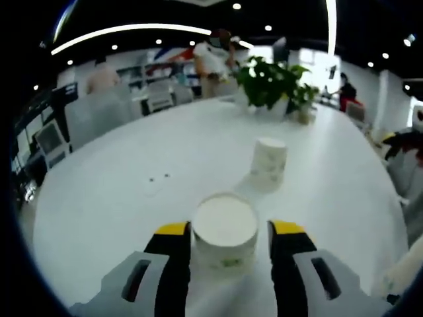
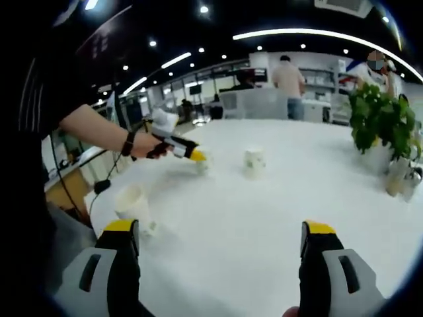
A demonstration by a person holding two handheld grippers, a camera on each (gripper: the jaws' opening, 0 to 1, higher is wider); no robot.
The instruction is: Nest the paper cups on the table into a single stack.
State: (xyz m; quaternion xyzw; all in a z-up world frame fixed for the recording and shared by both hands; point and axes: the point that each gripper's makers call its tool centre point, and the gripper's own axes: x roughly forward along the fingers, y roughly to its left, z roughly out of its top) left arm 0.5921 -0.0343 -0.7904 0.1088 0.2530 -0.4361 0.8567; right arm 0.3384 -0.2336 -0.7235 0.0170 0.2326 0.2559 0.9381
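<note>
Left gripper (image 1: 229, 236): jaws spread around an upright paper cup (image 1: 225, 229) on the white table (image 1: 119, 198).
Right gripper (image 2: 221, 239): jaws wide apart, holding nothing.
Inverted cup stack (image 1: 268, 160): farther out, near the plant (image 1: 272, 82).

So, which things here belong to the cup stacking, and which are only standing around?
For the job:
- white paper cup between the left gripper's jaws
- upside-down white paper cup further away
- white paper cup near the table edge

Standing around:
- green potted plant
- round white table
</note>
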